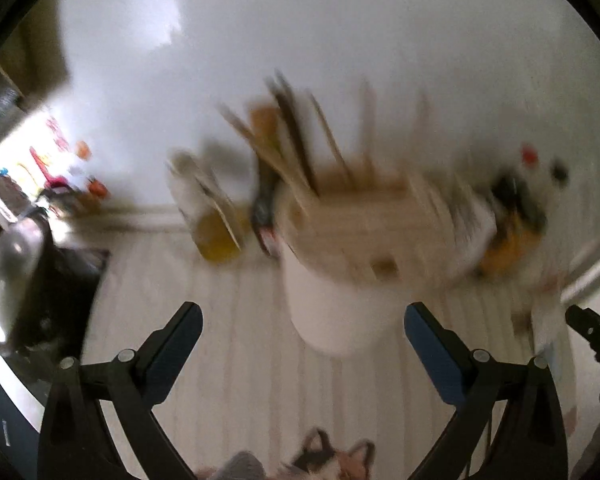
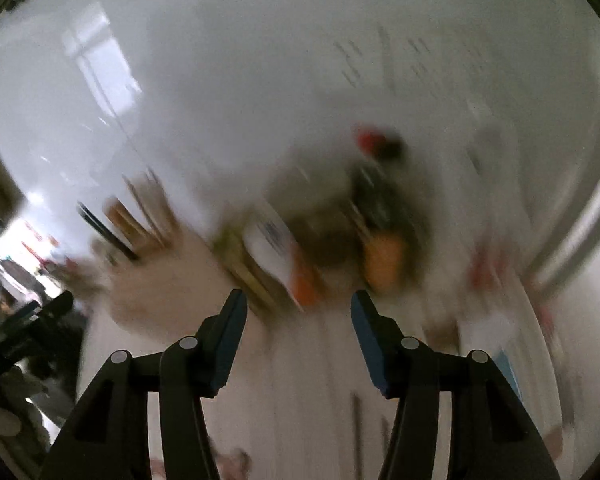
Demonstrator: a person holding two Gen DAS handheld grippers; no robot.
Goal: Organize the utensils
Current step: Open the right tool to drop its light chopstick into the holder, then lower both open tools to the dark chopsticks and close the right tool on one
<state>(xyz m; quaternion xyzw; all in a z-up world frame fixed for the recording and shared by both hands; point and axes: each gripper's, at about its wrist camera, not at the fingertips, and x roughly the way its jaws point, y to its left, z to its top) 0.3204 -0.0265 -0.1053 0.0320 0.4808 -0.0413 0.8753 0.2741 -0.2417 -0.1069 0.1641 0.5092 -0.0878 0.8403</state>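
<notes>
Your left gripper has its fingers spread wide and empty, framing the white utensil holder on the bench, probably to steady it. Wooden utensils stand upright inside it. Your right gripper is partly parted, empty, with nothing between its fingers.

A utensil holder stood on the surface near the far wall, utensils upright in it, a bottle to its left.
</notes>
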